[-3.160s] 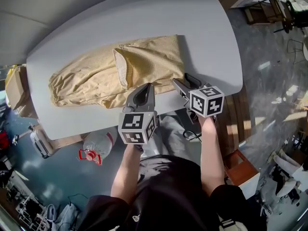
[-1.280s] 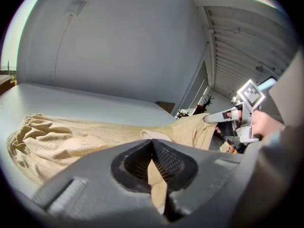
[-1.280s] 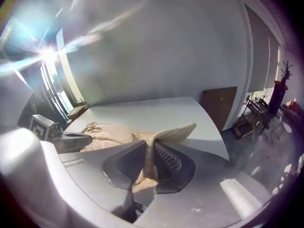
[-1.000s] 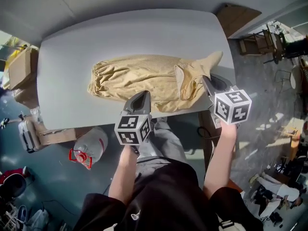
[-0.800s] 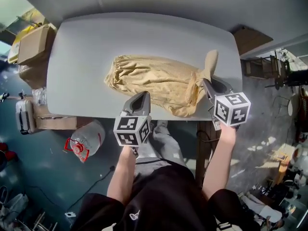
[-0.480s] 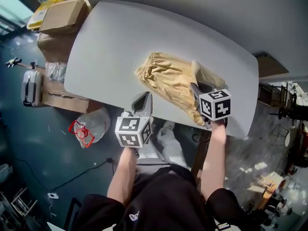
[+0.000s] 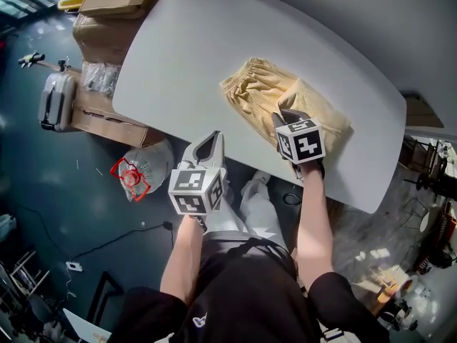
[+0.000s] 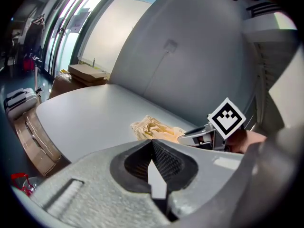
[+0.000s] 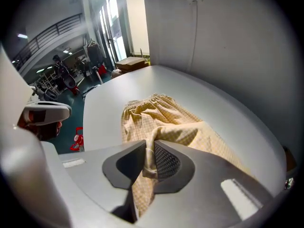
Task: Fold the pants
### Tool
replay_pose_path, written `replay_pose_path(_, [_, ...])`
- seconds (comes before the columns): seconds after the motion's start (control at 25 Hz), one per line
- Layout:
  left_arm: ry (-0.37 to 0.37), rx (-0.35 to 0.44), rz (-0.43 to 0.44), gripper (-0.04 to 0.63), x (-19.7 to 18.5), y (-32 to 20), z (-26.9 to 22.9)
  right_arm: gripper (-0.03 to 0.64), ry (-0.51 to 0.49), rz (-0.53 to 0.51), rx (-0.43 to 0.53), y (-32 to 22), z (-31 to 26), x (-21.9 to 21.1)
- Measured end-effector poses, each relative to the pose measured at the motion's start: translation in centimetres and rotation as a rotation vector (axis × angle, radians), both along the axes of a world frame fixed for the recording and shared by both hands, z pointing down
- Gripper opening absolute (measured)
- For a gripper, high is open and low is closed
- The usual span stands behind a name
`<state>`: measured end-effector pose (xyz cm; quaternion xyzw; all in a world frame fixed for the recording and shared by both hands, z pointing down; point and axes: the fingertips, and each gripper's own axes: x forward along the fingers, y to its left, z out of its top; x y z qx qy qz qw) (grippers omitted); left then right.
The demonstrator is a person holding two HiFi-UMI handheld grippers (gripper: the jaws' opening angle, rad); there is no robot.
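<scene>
Pants (image 7: 285,102), one tan checked pair, lay doubled over in a short bundle on the right part of the single grey worktop (image 7: 207,41), close to its near edge, with the gathered elastic end pointing far and left. A raised fold at the bundle's near end sat pinched between the jaws of the right hand-held gripper (image 7: 285,116), which had closed on the cloth and pointed steeply down over it. The left hand-held gripper (image 7: 208,140), the second of the two, was at the worktop's near edge, to the left of the pants and apart from them; its jaw tips met with nothing between them. Each hand-held gripper carried one marker cube. On the floor to the left stood a stack of cardboard boxes (image 7: 114,6), one grey suitcase (image 7: 57,102) and one clear bag with red handles (image 7: 143,174).
</scene>
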<state>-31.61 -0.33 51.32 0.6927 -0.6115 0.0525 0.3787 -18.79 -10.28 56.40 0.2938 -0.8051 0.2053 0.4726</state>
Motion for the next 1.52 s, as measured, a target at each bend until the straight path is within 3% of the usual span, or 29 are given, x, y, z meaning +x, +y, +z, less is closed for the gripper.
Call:
replay_pose_path(0.12, [0.000, 0.000, 0.014, 0.005, -0.1, -0.3, 0.1, 0.043, -0.010, -0.066, 0.034, 0.1, 0.0, -2.2])
replay_pose_path(0.28, [-0.003, -0.003, 0.054, 0.005, 1.0, -0.8, 0.1, 0.051, -0.070, -0.096, 0.004, 1.0, 2.2, -3.9])
replay_pose_path(0.36, [-0.007, -0.002, 0.080, 0.005, 1.2, -1.1, 0.3, 0.177, -0.169, -0.067, -0.041, 1.5, 2.9, -5.2])
replay_pose_path(0.44, [-0.011, -0.006, 0.096, 0.005, 1.3, -1.3, 0.5, 0.213, -0.263, -0.028, -0.070, 1.7, 3.1, -6.1])
replay_pose_path(0.68, [-0.013, 0.002, 0.136, 0.005, 3.3, -1.7, 0.0, 0.212, -0.421, 0.009, -0.054, 1.8, -0.1, -5.4])
replay_pose_path(0.88, [-0.009, 0.060, 0.175, 0.005, 5.1, -3.2, -2.7, 0.167, -0.671, 0.099, 0.017, 1.5, -8.4, -2.5])
replay_pose_path(0.96, [-0.008, 0.102, 0.190, 0.005, 6.0, -4.0, -4.3, 0.146, -0.757, 0.112, 0.075, 1.4, -12.5, -1.2])
replay_pose_path(1.04, [-0.009, 0.150, 0.206, 0.005, 6.7, -4.8, -6.3, 0.138, -0.776, 0.127, 0.177, 1.2, -16.2, 0.4])
replay_pose_path(1.32, [-0.044, 0.358, 0.277, 0.005, 8.7, -6.9, -14.9, 0.061, -0.745, 0.174, 0.566, 1.8, -26.9, 5.6])
replay_pose_path(1.52, [-0.082, 0.446, 0.335, 0.005, 10.4, -7.3, -18.6, 0.005, -0.672, 0.214, 0.697, 2.9, -28.4, 7.6])
